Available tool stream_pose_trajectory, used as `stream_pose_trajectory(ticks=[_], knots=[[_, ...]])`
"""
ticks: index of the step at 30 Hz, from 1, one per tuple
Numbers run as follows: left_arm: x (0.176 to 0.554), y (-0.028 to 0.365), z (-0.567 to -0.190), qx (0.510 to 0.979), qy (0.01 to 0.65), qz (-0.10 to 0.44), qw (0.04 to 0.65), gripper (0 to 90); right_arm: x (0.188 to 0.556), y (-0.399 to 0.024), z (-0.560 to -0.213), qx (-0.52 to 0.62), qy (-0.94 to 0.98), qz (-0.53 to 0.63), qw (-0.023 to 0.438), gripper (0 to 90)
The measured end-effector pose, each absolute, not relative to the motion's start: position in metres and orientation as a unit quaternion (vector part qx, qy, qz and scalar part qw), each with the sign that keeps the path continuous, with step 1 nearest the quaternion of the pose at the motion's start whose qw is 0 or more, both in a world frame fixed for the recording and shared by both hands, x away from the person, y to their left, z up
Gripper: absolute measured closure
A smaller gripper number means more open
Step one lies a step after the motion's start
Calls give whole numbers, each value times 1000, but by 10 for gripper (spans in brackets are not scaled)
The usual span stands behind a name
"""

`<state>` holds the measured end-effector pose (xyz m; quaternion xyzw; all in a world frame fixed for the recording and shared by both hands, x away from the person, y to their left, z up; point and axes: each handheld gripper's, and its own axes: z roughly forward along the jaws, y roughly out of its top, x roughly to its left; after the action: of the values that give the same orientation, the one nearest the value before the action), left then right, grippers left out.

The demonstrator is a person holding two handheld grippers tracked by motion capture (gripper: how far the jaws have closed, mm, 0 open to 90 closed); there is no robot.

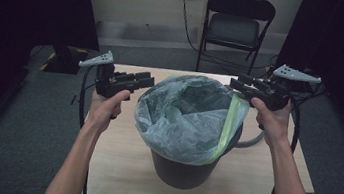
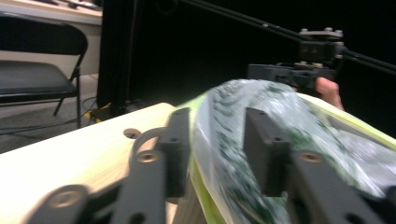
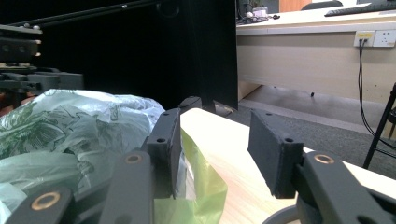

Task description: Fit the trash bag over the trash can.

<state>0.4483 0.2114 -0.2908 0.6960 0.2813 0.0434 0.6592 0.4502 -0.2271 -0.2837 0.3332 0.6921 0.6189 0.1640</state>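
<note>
Bag point(image 1: 193, 115) lined the bin point(image 1: 183, 171); my left gripper point(image 1: 148, 80) and right gripper point(image 1: 236, 84) stood released; edges remained untidy.

Thin, crinkled plastic bag point(image 1: 188, 114) (slightly glossy) on a matt, pale wood table point(image 1: 115, 165).

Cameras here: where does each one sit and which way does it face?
High view: above the person's side, looking down on the table and bin; both forearms show.
Left gripper view: on the left tongs, facing across the bag; its black jaws show.
Right gripper view: on the right tongs, past the bag's edge; its jaws show.
Shared: the bag; each gripper view catches the other tongs.
</note>
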Motion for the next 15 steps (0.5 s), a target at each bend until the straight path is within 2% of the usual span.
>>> stream_pose_trajectory(ticks=[2,4,6,10,15], knots=[[454,202,-292,710,283,38,644,544,450,-226,-282,332,692,620,163,538],[458,196,-295,716,281,30,639,565,450,-226,-280,330,693,621,159,537],[461,195,-299,710,281,23,645,706,448,-227,-279,327,694,621,160,535],[459,202,-298,697,283,29,659,893,444,-227,-275,322,694,623,163,530],[453,206,-299,697,278,37,660,900,441,-223,-274,318,699,620,159,524]])
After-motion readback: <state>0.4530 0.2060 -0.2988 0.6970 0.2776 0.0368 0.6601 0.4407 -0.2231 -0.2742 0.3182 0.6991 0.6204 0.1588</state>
